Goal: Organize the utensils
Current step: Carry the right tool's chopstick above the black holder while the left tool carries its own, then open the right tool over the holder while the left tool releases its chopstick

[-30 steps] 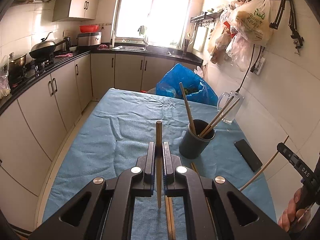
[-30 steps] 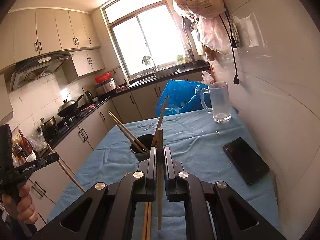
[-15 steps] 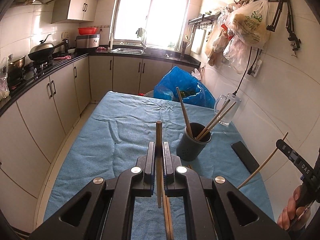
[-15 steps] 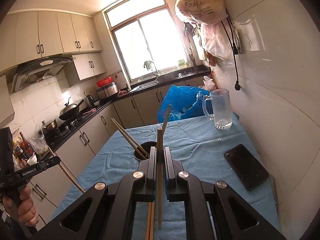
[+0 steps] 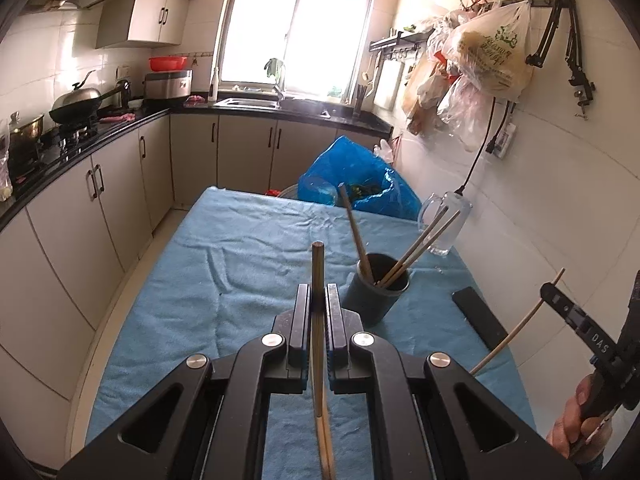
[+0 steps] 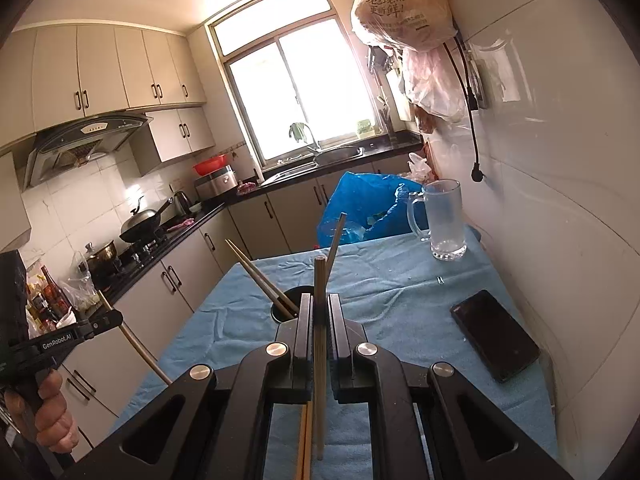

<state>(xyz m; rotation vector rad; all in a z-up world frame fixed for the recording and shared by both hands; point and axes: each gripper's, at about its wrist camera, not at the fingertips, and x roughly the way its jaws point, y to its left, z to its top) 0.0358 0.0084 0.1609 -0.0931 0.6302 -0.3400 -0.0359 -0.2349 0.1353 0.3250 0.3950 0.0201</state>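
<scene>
A dark round holder point(image 5: 377, 295) stands on the blue-clothed table point(image 5: 248, 280) with three chopsticks point(image 5: 416, 246) leaning out of it. My left gripper point(image 5: 318, 294) is shut on an upright wooden chopstick point(image 5: 318, 320), a little near-left of the holder. My right gripper point(image 6: 320, 304) is shut on another chopstick point(image 6: 319, 344), held upright just in front of the holder point(image 6: 290, 306), whose rim it partly hides. Each gripper shows at the edge of the other's view, the right gripper point(image 5: 554, 294) with its pale chopstick and the left gripper point(image 6: 114, 318) likewise. More chopsticks point(image 5: 326, 444) lie on the cloth below.
A black phone point(image 6: 494, 340) lies near the tiled wall at the right. A glass mug point(image 6: 442, 220) and a blue plastic bag point(image 6: 360, 208) stand at the table's far end. Kitchen cabinets and a stove counter run along the left. Bags hang on the wall.
Both grippers keep their hold on their chopsticks and stay nearly still. The views have drifted only slightly.
</scene>
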